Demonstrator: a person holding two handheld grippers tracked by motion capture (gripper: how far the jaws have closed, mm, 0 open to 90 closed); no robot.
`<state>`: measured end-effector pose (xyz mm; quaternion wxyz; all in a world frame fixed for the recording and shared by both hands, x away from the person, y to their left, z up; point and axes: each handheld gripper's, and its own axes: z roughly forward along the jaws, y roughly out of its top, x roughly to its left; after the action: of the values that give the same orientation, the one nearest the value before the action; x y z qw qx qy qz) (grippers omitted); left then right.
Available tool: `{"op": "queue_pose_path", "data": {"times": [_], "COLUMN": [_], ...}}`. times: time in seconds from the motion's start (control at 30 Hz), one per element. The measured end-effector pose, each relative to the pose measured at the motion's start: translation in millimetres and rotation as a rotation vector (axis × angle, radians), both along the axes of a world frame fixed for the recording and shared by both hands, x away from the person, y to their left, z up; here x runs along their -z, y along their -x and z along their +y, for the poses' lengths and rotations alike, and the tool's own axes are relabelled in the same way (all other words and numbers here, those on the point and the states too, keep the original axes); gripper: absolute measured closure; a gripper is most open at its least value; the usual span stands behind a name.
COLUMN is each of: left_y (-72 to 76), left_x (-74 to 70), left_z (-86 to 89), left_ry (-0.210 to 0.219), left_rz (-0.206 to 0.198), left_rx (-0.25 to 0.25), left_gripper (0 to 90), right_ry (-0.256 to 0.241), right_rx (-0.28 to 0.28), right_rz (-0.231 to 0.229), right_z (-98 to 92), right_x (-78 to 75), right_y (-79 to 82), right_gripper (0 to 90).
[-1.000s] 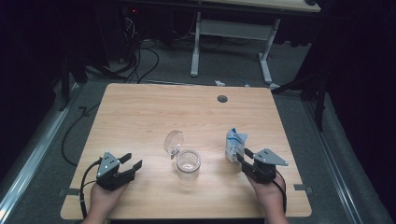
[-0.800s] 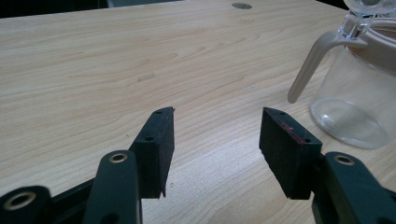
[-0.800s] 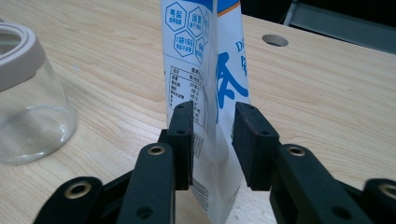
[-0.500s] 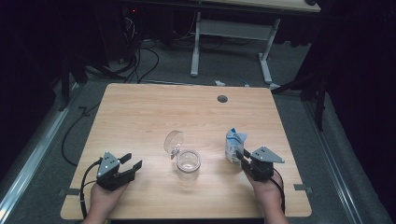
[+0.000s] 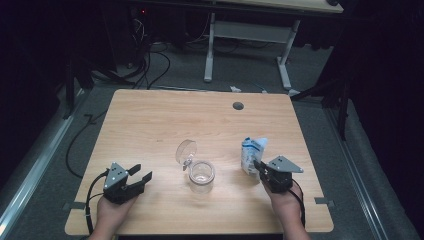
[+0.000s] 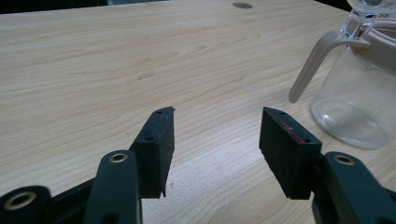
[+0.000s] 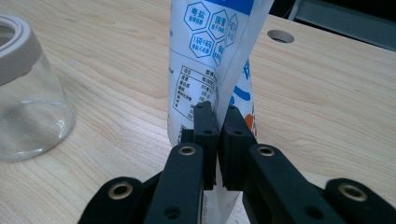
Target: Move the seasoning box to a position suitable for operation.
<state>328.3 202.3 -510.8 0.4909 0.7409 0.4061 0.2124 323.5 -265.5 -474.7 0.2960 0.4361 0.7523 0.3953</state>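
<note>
Nearest to you, your right hand-held gripper (image 5: 258, 165) is closed on the lower edge of the white and blue pouch (image 5: 250, 154), and in the right gripper view the 2 jaws pinch the thin seam of the pouch (image 7: 215, 60) between them. The pouch stands upright on the bench (image 5: 150, 125), near its right front part. Your left hand-held gripper (image 5: 140, 173) rests low at the left front of the bench with its jaws wide apart and nothing between them; in the left gripper view only bare wood lies between the 2 pads (image 6: 158, 144).

A little farther, between your 2 hands, the glass jar (image 5: 201, 175) stands upright and looks empty. Its hinged lid (image 5: 185, 150) is swung open and tilts back to the left, so the mouth is free.

I judge that the pouch is gripped and the jar is open, but nothing is inside the jar yet. What is left: bring the pouch over the jar, perhaps steady the jar with the left hand-held gripper, and put the contents or the pouch in. Far behind, a cable hole (image 5: 238, 106) sits in the bench.
</note>
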Motion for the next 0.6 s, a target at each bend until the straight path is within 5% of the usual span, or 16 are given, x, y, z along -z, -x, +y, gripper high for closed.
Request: {"op": "queue_pose_path", "data": {"times": [0.6], "left_y": [0.0], "left_x": [0.5], "left_z": [0.0], "left_ry": [0.0], "left_rz": [-0.002], "left_rx": [0.001], "left_gripper": [45.6], "right_ry": [-0.003], "right_rx": [-0.013], "right_rz": [0.068], "right_z": [-1.1], "right_x": [-13.5], "right_y": [-4.8], "right_gripper": [89.7]}}
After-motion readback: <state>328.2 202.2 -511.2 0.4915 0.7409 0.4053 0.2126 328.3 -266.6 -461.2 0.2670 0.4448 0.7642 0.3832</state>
